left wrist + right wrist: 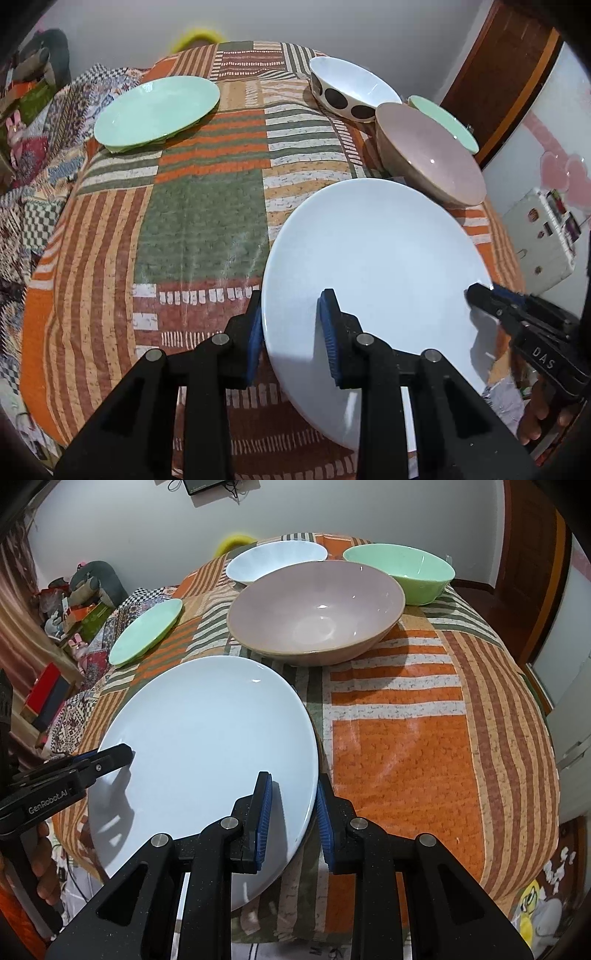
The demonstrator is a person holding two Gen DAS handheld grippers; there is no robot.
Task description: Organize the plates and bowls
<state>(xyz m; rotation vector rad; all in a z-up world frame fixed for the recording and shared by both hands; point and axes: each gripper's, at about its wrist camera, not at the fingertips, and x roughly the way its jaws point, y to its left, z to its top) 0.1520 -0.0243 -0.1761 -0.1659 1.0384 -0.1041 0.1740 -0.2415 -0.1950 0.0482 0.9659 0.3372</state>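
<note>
A large white plate [380, 258] lies near the table's front edge; it also shows in the right wrist view [207, 746]. My left gripper [291, 325] straddles its left rim, jaws open with a gap to the rim. My right gripper [291, 805] straddles its right rim, jaws also open. Each gripper shows in the other's view: the right gripper [480, 295] and the left gripper [122, 757]. A pink bowl [317, 609] sits just behind the plate. A white spotted bowl [347, 88], a green bowl [402, 572] and a green plate [155, 109] sit farther back.
A striped patchwork cloth [199, 221] covers the table and curves down at its edges. Clutter and boxes [55, 602] stand to the left beyond the table. A white cabinet [543, 236] and a wooden door [509, 74] are to the right.
</note>
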